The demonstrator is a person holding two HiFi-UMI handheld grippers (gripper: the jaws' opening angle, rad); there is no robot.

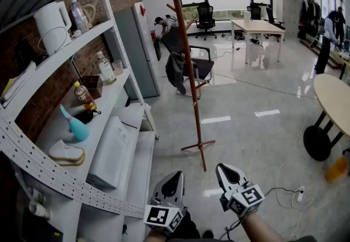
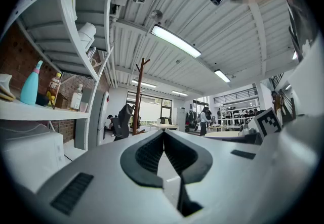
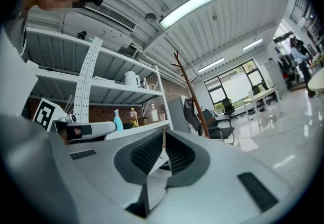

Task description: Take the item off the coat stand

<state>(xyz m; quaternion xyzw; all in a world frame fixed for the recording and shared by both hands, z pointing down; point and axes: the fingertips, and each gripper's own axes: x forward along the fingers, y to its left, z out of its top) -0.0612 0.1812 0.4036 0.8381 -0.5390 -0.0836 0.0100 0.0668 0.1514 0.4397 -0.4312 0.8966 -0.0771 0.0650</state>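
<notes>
The dark grey garment (image 1: 175, 71) hangs limp against the middle of the tall reddish-brown wooden coat stand (image 1: 188, 66). From here I cannot tell whether it hangs from one of the stand's pegs or from the black office chair (image 1: 201, 65) just behind it. The stand rises from crossed feet on the glossy pale floor (image 1: 246, 126), near the middle of the open room and well apart from both grippers.

The left gripper (image 1: 174, 179), grey with dark ribbed pads (image 2: 152, 152), has its jaws clenched together, tip against tip, with nothing between them. The right gripper (image 1: 225, 172) is just beside it, its jaws likewise pressed together and empty. Both sit low at the near edge of the floor and point towards the stand.

Along the floor's left edge a white metal shelving unit (image 1: 82, 39) stands against a brick wall. A white kettle (image 1: 52, 28) sits on an upper shelf, and a turquoise spray bottle (image 1: 74, 125) stands on the lower one, near its front edge. A grey cabinet (image 1: 136, 49) stands at the far end of the shelves. A round pale table (image 1: 333, 93) is at the right edge.
</notes>
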